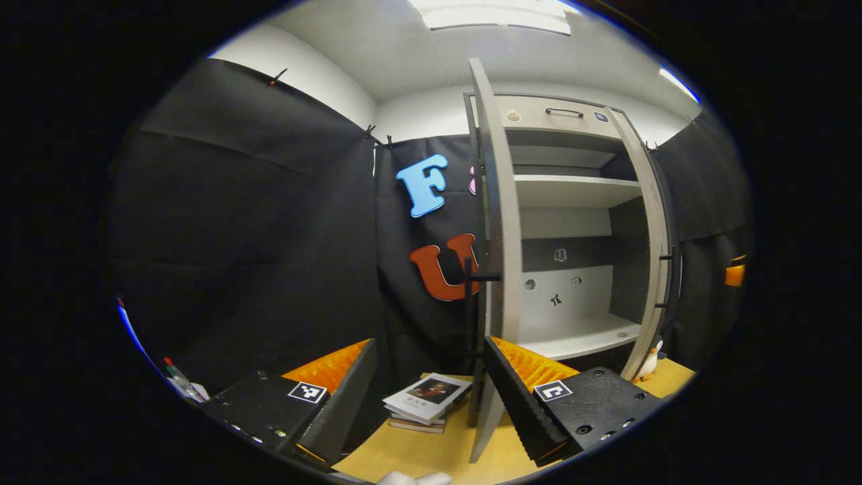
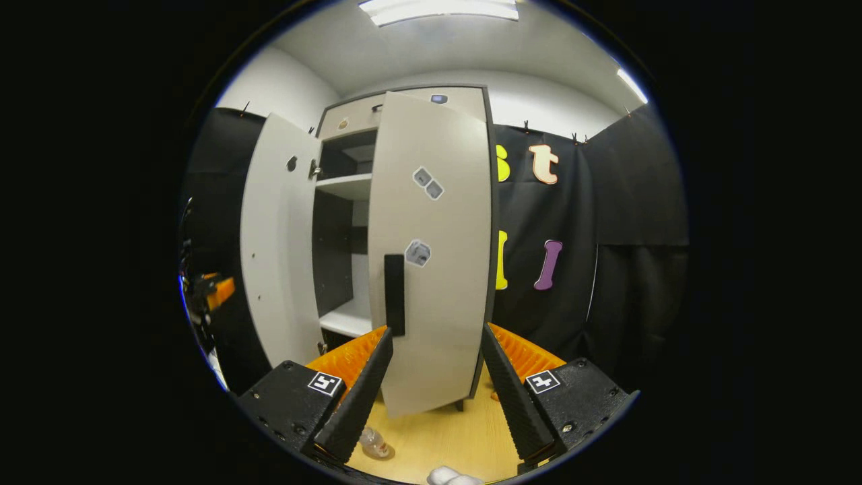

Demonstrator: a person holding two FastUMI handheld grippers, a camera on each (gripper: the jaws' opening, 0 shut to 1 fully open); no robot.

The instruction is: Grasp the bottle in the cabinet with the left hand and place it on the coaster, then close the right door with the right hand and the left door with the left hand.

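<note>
In the right gripper view, a small clear bottle (image 2: 372,442) stands on a round brown coaster (image 2: 378,454) on the wooden table (image 2: 444,431), just below my left finger. My right gripper (image 2: 436,330) is open, and the half-closed right door (image 2: 438,256) with its black handle (image 2: 394,294) stands close in front of it. The left door (image 2: 277,249) hangs wide open. My left gripper (image 1: 429,342) is open and holds nothing. It faces the left door's edge (image 1: 497,222) and black handle (image 1: 473,277). The cabinet's shelves (image 1: 572,182) are bare.
A stack of books (image 1: 425,401) lies on the table (image 1: 431,451) in front of the left door. A small penguin figure (image 1: 650,361) stands by the right door's foot (image 1: 648,236). A small clear object (image 1: 179,381) shows at the far left edge. Black cloth walls close in the booth.
</note>
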